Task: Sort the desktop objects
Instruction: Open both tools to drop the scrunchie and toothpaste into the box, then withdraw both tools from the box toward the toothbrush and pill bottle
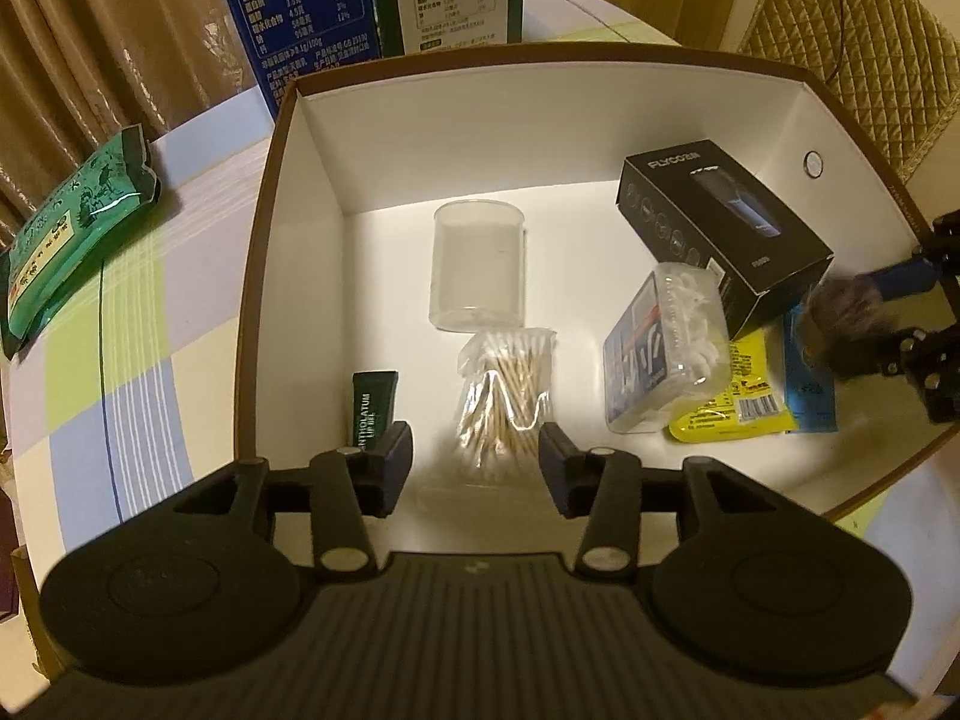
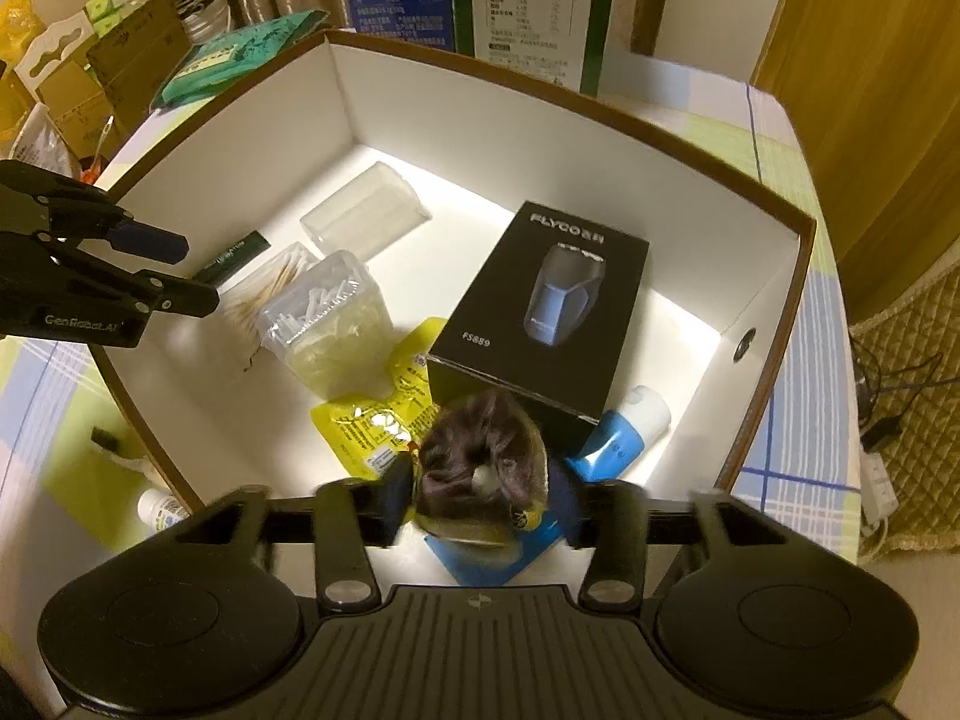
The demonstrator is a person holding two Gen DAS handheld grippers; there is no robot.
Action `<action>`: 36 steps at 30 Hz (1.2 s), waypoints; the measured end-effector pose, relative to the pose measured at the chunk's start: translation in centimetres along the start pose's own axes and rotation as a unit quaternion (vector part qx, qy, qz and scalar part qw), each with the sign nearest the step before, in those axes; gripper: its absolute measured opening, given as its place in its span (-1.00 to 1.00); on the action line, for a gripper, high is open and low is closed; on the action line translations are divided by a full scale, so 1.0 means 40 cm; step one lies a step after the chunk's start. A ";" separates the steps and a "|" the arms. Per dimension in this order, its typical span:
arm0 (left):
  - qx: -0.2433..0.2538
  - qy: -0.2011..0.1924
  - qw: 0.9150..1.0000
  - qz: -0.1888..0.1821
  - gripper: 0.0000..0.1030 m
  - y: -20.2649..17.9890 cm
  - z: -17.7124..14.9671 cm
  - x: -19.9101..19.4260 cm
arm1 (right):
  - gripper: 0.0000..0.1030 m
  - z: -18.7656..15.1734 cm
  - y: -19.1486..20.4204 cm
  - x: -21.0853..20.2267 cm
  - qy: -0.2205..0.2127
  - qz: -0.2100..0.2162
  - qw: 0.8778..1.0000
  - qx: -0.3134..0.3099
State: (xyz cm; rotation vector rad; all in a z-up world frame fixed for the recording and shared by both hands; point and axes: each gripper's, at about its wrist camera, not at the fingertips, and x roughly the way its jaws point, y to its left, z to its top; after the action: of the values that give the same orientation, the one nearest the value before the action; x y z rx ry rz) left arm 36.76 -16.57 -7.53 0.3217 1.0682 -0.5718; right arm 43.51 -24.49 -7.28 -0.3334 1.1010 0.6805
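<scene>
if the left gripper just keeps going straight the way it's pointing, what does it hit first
Most likely the clear bag of cotton swabs, which lies between the open fingers of the left gripper on the floor of the white box. The empty clear container lies beyond it. Depth is hard to judge here.

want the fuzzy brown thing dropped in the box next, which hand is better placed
Right. The right gripper is already shut on the fuzzy brown item, held over the box near the black razor carton. The left gripper is open and empty above the cotton swabs.

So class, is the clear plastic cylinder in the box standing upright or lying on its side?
On its side. The clear cylinder rests lengthwise on the box floor; the right wrist view shows the same.
</scene>
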 end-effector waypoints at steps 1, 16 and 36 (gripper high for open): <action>0.000 -0.001 1.000 0.000 -0.16 0.000 -0.001 -0.003 | 0.06 -0.001 0.001 -0.001 -0.002 0.000 1.000 0.000; -0.005 -0.025 1.000 0.002 0.49 0.002 -0.022 -0.055 | 0.95 -0.018 0.018 -0.039 -0.026 -0.014 1.000 0.010; -0.027 -0.074 0.997 0.006 0.83 -0.001 -0.090 -0.198 | 0.96 -0.065 0.073 -0.152 -0.089 -0.008 0.995 0.053</action>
State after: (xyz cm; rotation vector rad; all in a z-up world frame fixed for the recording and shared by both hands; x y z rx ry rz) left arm 31.28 -12.52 -2.12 0.2353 0.9369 -0.5469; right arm 38.07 -25.80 -2.70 -0.1868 0.9602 0.6219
